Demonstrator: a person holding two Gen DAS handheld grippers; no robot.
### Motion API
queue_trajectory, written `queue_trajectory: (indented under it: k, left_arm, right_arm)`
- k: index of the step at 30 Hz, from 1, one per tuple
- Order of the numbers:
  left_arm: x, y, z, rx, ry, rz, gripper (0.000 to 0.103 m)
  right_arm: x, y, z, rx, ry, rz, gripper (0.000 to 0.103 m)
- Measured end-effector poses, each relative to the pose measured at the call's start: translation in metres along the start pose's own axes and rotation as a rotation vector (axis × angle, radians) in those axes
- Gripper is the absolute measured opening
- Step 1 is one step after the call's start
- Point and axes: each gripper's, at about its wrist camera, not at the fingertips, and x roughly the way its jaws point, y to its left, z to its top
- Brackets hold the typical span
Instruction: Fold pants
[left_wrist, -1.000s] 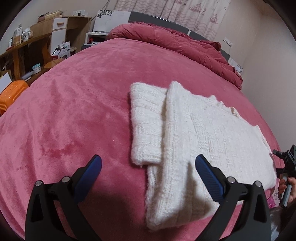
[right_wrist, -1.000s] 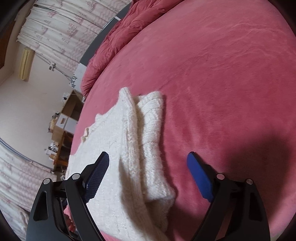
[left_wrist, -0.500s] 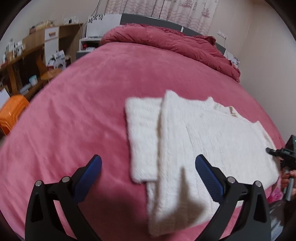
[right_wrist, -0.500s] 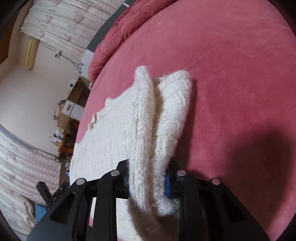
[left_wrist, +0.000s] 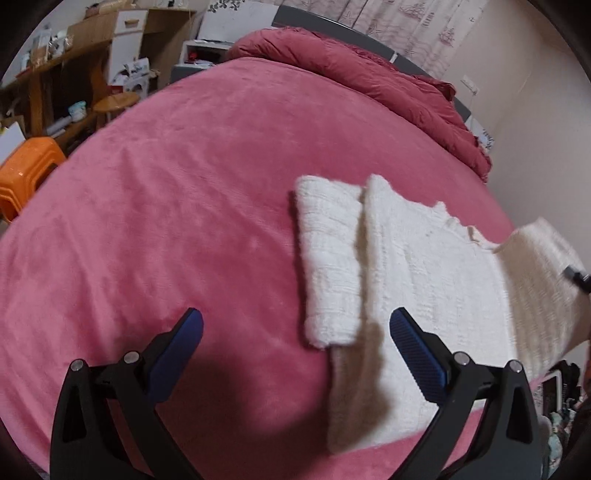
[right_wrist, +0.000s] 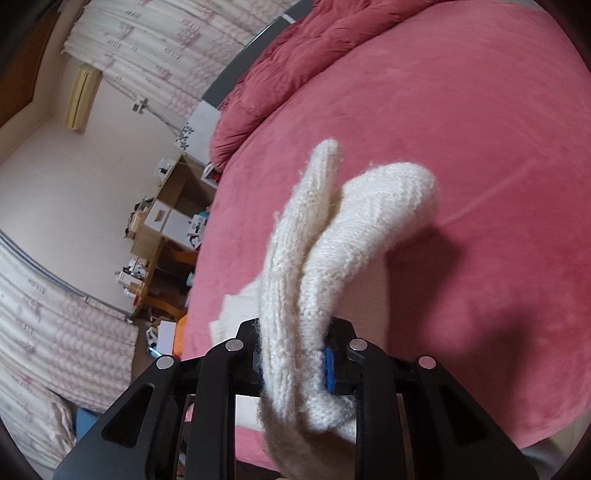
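The white knit pants (left_wrist: 424, 273) lie folded lengthwise on the pink bed (left_wrist: 184, 206), right of centre in the left wrist view. Their far right end (left_wrist: 539, 254) is lifted and curls over the rest. My left gripper (left_wrist: 295, 336) is open and empty, hovering above the near left edge of the pants. My right gripper (right_wrist: 293, 363) is shut on the lifted end of the pants (right_wrist: 332, 240) and holds the doubled knit layers up above the bed (right_wrist: 461, 147).
A dark red duvet (left_wrist: 362, 77) is bunched at the head of the bed. A wooden desk with shelves (left_wrist: 74, 74), a round stool (left_wrist: 114, 101) and an orange plastic stool (left_wrist: 26, 166) stand left of the bed. Curtains (right_wrist: 155, 44) hang behind.
My right gripper closed on the end of the pants and lifted it off the bed, toward the other end. My left gripper stayed open and shifted left a little.
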Motion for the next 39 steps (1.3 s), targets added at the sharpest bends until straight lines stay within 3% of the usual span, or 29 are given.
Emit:
queue_trajectory:
  k: [6, 10, 13, 20, 24, 25, 27, 28, 29, 32, 35, 38, 39]
  left_arm:
    - [0.000, 0.017, 0.001, -0.065, 0.002, 0.004, 0.101]
    - [-0.002, 0.033, 0.003, -0.147, 0.008, -0.054, 0.101]
    - [-0.003, 0.036, 0.004, -0.143, -0.007, -0.043, 0.101]
    - [-0.001, 0.039, 0.003, -0.158, -0.006, -0.027, 0.101]
    - [-0.004, 0.045, 0.004, -0.182, -0.026, -0.009, 0.101]
    - [-0.005, 0.049, 0.004, -0.198, -0.038, -0.005, 0.101]
    - [-0.007, 0.057, 0.005, -0.230, -0.054, -0.004, 0.101]
    - [-0.008, 0.060, 0.004, -0.240, -0.058, -0.005, 0.101]
    - [-0.008, 0.063, 0.004, -0.251, -0.061, -0.007, 0.101]
    - [-0.006, 0.069, 0.003, -0.276, -0.066, -0.019, 0.101]
    - [-0.006, 0.069, 0.004, -0.279, -0.077, -0.043, 0.101]
    - [-0.014, 0.061, 0.003, -0.260, -0.126, -0.114, 0.100]
    - [-0.017, 0.058, 0.002, -0.249, -0.141, -0.146, 0.100]
  right_arm:
    - [0.033, 0.061, -0.009, -0.053, 0.032, -0.036, 0.020]
    - [0.064, 0.092, -0.020, -0.097, 0.053, -0.075, 0.020]
    - [0.093, 0.112, -0.035, -0.145, 0.075, -0.107, 0.020]
    - [0.158, 0.147, -0.084, -0.282, 0.146, -0.152, 0.020]
    - [0.194, 0.168, -0.118, -0.452, 0.165, -0.216, 0.020]
    - [0.202, 0.170, -0.125, -0.482, 0.165, -0.239, 0.021]
    - [0.211, 0.170, -0.138, -0.526, 0.139, -0.261, 0.035]
    - [0.213, 0.171, -0.141, -0.533, 0.134, -0.244, 0.055]
    - [0.211, 0.171, -0.145, -0.538, 0.136, -0.197, 0.065]
    - [0.196, 0.174, -0.152, -0.589, 0.115, -0.162, 0.065]
    - [0.169, 0.171, -0.155, -0.570, 0.101, -0.045, 0.065]
    - [0.129, 0.158, -0.152, -0.515, 0.041, 0.086, 0.065]
    - [0.122, 0.154, -0.151, -0.508, 0.015, 0.091, 0.065]
